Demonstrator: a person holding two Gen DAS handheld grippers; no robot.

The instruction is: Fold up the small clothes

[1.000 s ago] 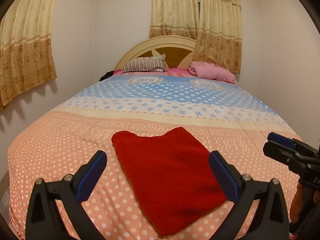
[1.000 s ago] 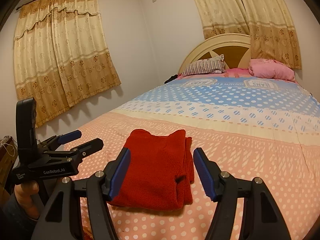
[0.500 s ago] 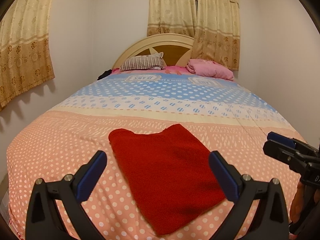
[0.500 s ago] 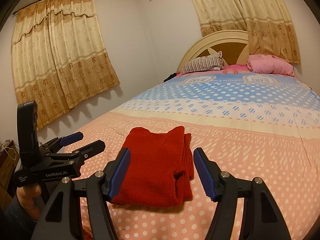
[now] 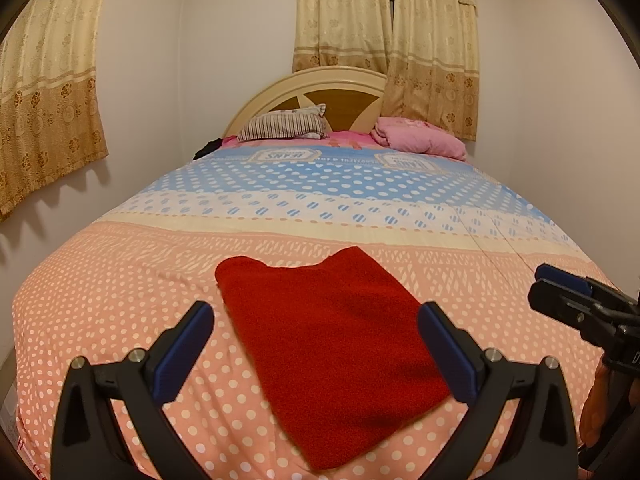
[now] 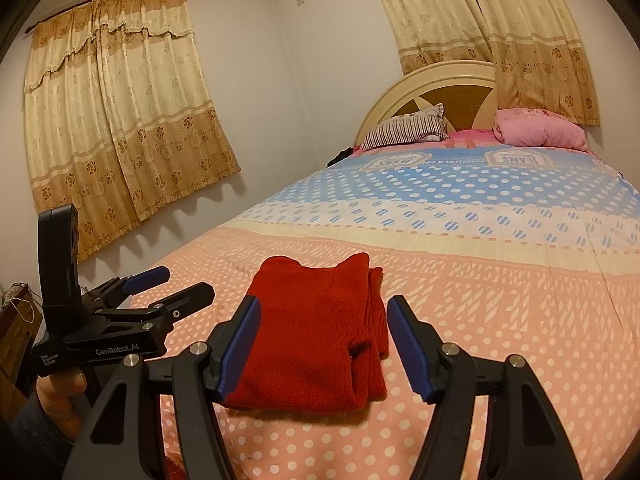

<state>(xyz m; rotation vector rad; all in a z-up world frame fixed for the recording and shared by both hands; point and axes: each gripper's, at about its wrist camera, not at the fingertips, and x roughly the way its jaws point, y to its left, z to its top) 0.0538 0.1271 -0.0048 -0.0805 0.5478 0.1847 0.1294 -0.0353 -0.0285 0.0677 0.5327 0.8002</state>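
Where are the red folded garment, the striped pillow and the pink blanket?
red folded garment (image 5: 332, 344), left wrist view, middle of its top layer.
striped pillow (image 5: 280, 128), left wrist view, centre of its face.
pink blanket (image 6: 540, 130), right wrist view, middle of the bundle.

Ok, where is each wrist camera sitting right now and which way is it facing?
Left wrist view: sits behind the open left gripper, looking slightly down the bed toward the headboard; the folded red garment lies ahead; the right gripper shows at the right edge.
Right wrist view: sits behind the open right gripper, facing the same garment from its right side; the left gripper and the hand holding it show at left.
Shared: garment, bed, headboard, striped pillow, pink bundle.
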